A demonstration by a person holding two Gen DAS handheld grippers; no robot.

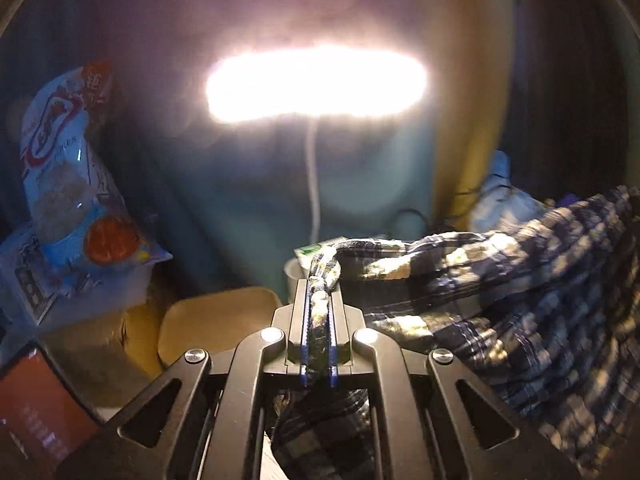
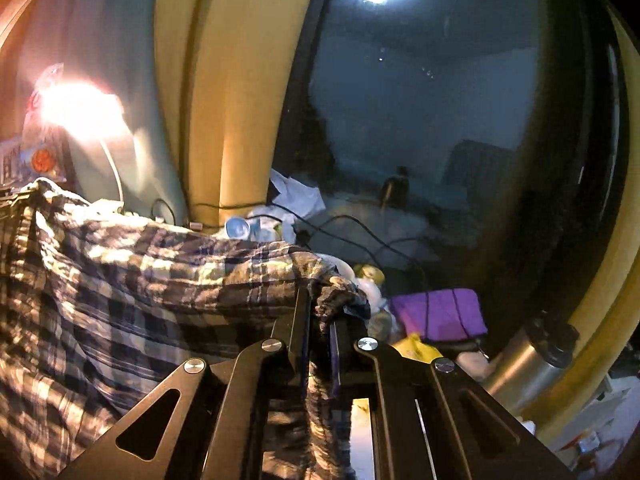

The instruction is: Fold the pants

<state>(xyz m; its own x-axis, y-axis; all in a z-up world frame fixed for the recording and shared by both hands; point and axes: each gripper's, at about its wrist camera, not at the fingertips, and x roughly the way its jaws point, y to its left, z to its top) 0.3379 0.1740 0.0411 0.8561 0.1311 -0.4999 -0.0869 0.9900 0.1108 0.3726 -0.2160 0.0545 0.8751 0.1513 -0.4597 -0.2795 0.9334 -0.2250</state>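
The pants (image 1: 520,296) are blue-and-cream plaid cloth, lifted and stretched between both grippers. In the left wrist view my left gripper (image 1: 320,292) is shut on one bunched edge of the pants, and the cloth runs off to the right. In the right wrist view my right gripper (image 2: 322,304) is shut on another bunched edge, with the pants (image 2: 140,280) spreading away to the left. More plaid cloth hangs down below each gripper. The surface beneath the pants is hidden.
A lit lamp (image 1: 316,84) glares straight ahead. A blue snack bag (image 1: 72,168) stands at left above a tan board (image 1: 216,320). On the right lie a purple pouch (image 2: 440,314), black cables (image 2: 352,236), a steel flask (image 2: 524,364) and a dark window (image 2: 420,100).
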